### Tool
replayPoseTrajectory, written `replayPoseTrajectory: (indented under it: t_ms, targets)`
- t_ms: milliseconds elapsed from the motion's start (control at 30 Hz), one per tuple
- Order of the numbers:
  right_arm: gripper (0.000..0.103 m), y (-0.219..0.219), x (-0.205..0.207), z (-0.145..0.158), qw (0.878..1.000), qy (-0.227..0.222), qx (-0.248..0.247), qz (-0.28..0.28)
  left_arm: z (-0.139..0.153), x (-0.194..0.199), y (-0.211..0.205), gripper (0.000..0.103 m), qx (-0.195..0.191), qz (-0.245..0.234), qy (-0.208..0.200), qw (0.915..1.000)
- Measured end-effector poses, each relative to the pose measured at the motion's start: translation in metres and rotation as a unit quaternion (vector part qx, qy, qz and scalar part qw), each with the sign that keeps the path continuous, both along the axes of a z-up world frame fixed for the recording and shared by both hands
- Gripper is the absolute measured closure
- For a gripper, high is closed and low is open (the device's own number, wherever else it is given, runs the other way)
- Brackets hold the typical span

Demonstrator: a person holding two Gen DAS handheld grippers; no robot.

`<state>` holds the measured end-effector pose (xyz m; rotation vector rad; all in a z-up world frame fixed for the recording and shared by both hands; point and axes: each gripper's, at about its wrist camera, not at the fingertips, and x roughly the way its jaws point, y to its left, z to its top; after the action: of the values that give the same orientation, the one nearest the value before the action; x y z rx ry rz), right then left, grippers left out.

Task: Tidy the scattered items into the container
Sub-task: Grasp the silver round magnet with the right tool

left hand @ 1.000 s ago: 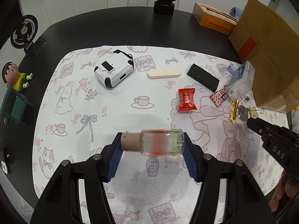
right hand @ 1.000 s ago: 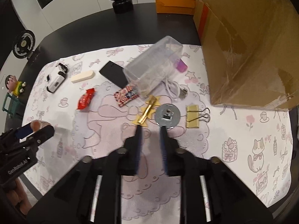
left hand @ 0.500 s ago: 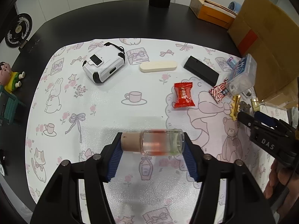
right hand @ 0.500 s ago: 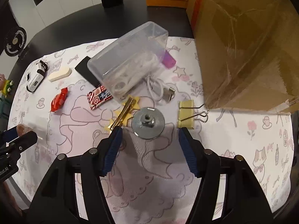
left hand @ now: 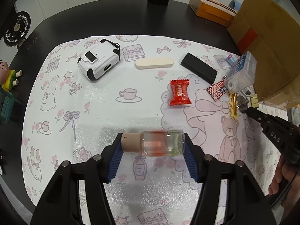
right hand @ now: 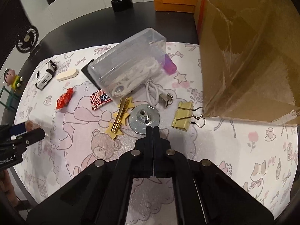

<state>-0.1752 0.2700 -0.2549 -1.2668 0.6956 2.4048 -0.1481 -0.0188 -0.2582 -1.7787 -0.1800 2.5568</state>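
At the lower middle of the left wrist view the left gripper (left hand: 152, 146) clamps a small corked glass bottle (left hand: 161, 145) lengthwise, one blue pad on the cork and the other on the glass base, so the bottle lies crosswise and lifted clear of the patterned mat (left hand: 112, 116); gripping it end to end probably keeps the round glass from rolling out. In the right wrist view the right gripper (right hand: 152, 129) has its fingers pressed together at mid-frame, tips meeting at the near edge of a metal washer with a nut (right hand: 144, 117); whether they pinch its rim or merely touch it I cannot tell. The container, a clear plastic box (right hand: 127, 61), sits tilted in the upper middle with a white cable inside. Spread over the mat outside it are a gold hair clip (right hand: 120, 117), a yellow binder clip (right hand: 184, 118), a USB cable (right hand: 159, 95), a red candy wrapper (right hand: 65, 99), a striped snack packet (right hand: 99, 99), a black flat case (left hand: 198, 70), a cream bar (left hand: 154, 63) and a white case with black trim (left hand: 99, 64). The right view alone shows the washer, the binder clip and the box's contents plainly; the left view alone shows the bottle held, while the right view catches only the left gripper's tip at its left edge. A cardboard box (right hand: 249, 46) fills the upper right.
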Motion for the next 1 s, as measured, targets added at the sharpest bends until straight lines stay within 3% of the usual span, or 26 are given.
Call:
replayPoseTrajectory:
  t_ms: [33,133,267,400,467,833,1000]
  targets:
    - [0.098,-0.001,-0.001,0.0,1.0,-0.004,0.007,-0.001,0.0,0.0,0.001,0.044,0.0,0.0,0.0,1.0]
    - [0.07,0.0,-0.006,0.001,1.0,0.003,0.007,-0.004,0.002,-0.001,0.002,0.044,0.0,-0.002,0.002,1.0]
    - [0.061,0.001,-0.014,0.005,1.0,0.004,0.014,-0.004,0.004,-0.001,0.002,0.044,-0.001,-0.002,0.003,1.0]
    - [0.062,0.006,-0.022,0.002,1.0,0.002,0.009,-0.005,0.004,-0.003,-0.001,0.044,-0.001,0.001,0.002,1.0]
    - [0.077,0.007,-0.023,0.001,1.0,0.001,0.005,-0.007,0.004,-0.003,-0.002,0.044,-0.001,0.002,0.001,1.0]
    - [0.078,0.0,-0.005,0.008,1.0,0.017,-0.007,-0.015,0.009,0.0,-0.001,0.044,0.002,0.002,0.002,1.0]
    - [0.078,-0.012,0.004,0.032,0.999,0.031,0.002,-0.011,0.021,0.004,0.003,0.044,0.004,-0.001,0.009,1.0]
